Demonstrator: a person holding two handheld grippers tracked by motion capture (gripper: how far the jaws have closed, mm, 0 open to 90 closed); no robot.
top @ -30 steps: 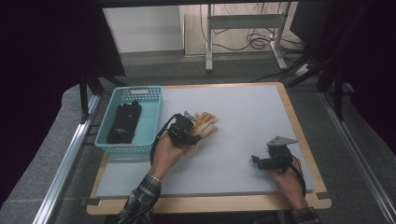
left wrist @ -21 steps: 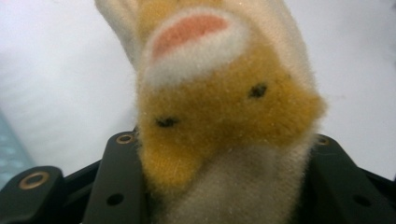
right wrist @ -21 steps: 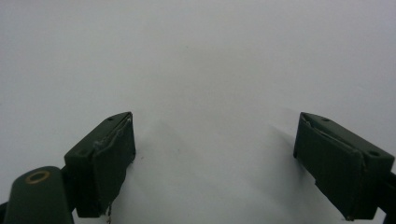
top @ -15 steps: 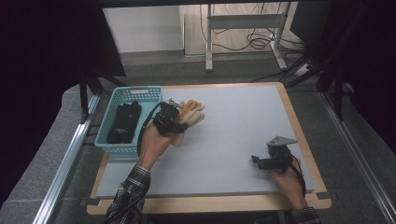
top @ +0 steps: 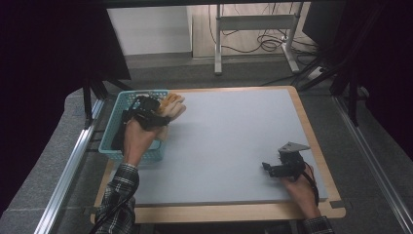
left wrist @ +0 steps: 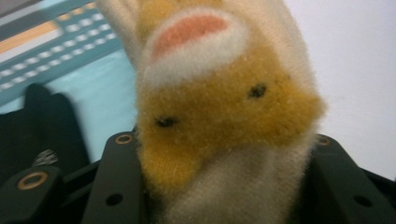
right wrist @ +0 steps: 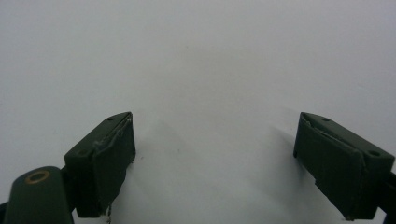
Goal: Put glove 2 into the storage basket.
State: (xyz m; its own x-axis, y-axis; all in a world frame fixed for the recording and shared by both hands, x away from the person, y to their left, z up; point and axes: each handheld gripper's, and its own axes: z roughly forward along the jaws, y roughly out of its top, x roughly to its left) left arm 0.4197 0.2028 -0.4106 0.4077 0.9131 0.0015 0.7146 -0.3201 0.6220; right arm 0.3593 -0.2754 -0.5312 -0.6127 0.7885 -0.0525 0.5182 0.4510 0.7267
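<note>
while clamped in the left gripper [top: 157, 114], the plush toy [top: 171, 106] hangs over the basket [top: 113, 146]

Dim room with dark edges; close-up view soft and blurred, table evenly lit

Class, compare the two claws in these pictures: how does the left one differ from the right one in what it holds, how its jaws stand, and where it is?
The left claw is shut on a plush toy, orange and cream; the right claw holds nothing. The left claw's jaws press the toy's sides; the right claw's stand wide apart. The left claw is at the rim of the blue basket; the right claw sits low over the bare grey table. Both have black jaws, each held in a hand.
</note>
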